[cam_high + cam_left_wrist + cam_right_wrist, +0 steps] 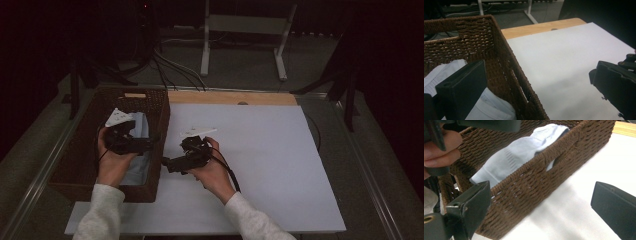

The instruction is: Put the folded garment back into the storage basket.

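A brown woven basket (75, 150) stands on the left of the table with a pale blue-white cloth (141, 125) lying inside it. A left hand holds my left gripper (145, 142) over the basket, above the cloth. Its jaws stand wide apart, one over the cloth (491, 107) and one past the basket wall (506, 65); the left gripper (536, 92) is open and empty. My right gripper (170, 162) points at the basket's right wall from the white mat. Open and empty too, the right gripper (541, 212) faces the wall (534, 182), with the cloth (509, 160) behind it.
A white mat (260, 150) covers most of the table, with a strip of bare wood (230, 97) along its far edge. Beyond the table are a white stand (245, 30) and cables on the floor. Dark frame legs stand at both sides.
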`<state>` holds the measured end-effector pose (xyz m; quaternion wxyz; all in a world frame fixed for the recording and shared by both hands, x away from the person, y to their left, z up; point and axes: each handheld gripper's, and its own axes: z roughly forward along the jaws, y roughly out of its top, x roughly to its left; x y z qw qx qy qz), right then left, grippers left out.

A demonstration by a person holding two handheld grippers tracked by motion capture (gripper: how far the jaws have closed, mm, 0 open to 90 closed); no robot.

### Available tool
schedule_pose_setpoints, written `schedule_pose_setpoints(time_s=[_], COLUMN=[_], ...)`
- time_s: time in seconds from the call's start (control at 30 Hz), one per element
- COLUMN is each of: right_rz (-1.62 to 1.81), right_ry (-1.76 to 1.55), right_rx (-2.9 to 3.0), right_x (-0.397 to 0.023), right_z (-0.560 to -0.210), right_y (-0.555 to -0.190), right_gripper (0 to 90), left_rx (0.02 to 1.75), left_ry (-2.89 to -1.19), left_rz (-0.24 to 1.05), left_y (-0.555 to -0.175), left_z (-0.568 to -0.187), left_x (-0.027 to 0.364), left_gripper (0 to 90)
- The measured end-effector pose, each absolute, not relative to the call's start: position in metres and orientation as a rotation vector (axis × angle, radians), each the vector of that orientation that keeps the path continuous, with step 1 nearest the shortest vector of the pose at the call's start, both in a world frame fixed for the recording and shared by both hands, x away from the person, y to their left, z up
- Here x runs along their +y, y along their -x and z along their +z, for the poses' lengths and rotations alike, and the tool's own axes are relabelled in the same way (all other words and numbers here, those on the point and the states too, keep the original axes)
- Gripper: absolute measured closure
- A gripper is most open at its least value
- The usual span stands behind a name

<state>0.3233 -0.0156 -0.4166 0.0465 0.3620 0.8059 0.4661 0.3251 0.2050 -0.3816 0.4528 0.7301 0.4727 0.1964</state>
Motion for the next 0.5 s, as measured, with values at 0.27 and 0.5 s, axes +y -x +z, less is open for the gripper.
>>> schedule_pose_setpoints(time_s=[0.27, 0.5], right_rz=[1.431, 1.405], right_ry=[-1.124, -1.113], right_rx=[2.448, 2.447], right_x=[-0.025, -0.031], right_z=[-0.42, -0.421], right_y=[-0.324, -0.324], right_gripper=[3.4, 3.4], left_rx=[1.155, 1.145], left_ry=[-1.816, -1.807], left_rz=[0.475, 0.455], left_y=[-0.32, -0.316], left_z=[-0.387, -0.389], left_x=[0.199, 0.196], left_gripper=[0.0, 0.0])
